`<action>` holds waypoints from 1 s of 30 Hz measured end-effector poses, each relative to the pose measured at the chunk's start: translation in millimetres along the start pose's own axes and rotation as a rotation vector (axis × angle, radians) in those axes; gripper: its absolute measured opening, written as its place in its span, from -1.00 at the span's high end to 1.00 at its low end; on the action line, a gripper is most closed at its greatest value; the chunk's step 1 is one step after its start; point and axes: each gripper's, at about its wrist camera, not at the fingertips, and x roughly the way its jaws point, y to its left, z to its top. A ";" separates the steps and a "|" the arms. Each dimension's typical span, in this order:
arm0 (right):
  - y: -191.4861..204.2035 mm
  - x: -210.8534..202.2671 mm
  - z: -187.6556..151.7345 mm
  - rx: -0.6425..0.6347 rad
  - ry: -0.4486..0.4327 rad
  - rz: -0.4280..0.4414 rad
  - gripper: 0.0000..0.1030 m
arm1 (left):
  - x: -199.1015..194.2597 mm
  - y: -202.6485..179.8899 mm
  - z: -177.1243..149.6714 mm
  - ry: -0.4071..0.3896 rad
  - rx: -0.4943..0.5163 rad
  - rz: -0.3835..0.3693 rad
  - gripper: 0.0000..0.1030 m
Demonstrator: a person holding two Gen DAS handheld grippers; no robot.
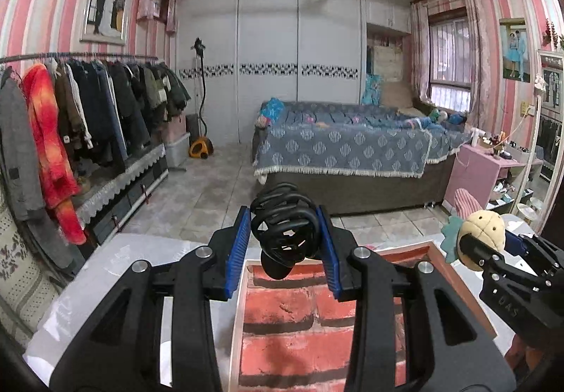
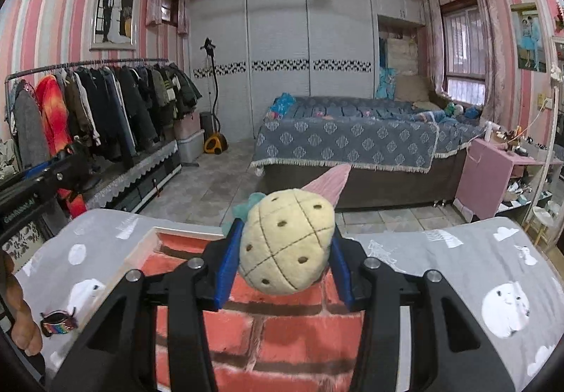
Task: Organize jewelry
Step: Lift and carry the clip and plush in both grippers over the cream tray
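Note:
My left gripper (image 1: 284, 238) is shut on a black claw hair clip (image 1: 283, 231), held above the far edge of a brick-patterned board (image 1: 282, 321). My right gripper (image 2: 285, 252) is shut on a cream plush pineapple (image 2: 287, 245) with a teal leaf tuft, also above the board (image 2: 268, 332). In the left wrist view the right gripper (image 1: 472, 244) and the pineapple (image 1: 481, 233) show at the right. In the right wrist view the left gripper's body (image 2: 53, 177) shows at the far left. A small rainbow-striped clip (image 2: 59, 321) lies on the cloth left of the board.
The board lies on a table under a grey cloth with white prints (image 2: 476, 268). Beyond the table are a tiled floor, a bed (image 1: 345, 145), a clothes rack (image 1: 88, 103) at left and a pink side table (image 1: 479, 173) at right. A hand (image 2: 21, 314) shows at the left edge.

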 end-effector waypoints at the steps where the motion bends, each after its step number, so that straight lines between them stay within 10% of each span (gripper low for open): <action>1: 0.5 8.5 -0.1 0.001 0.015 0.001 0.11 | 8.8 1.1 -1.5 0.017 -0.002 -0.002 0.29; 30: 5.3 109.6 -46.9 -0.009 0.373 -0.013 0.11 | 123.2 1.3 -63.2 0.438 0.041 -0.041 0.29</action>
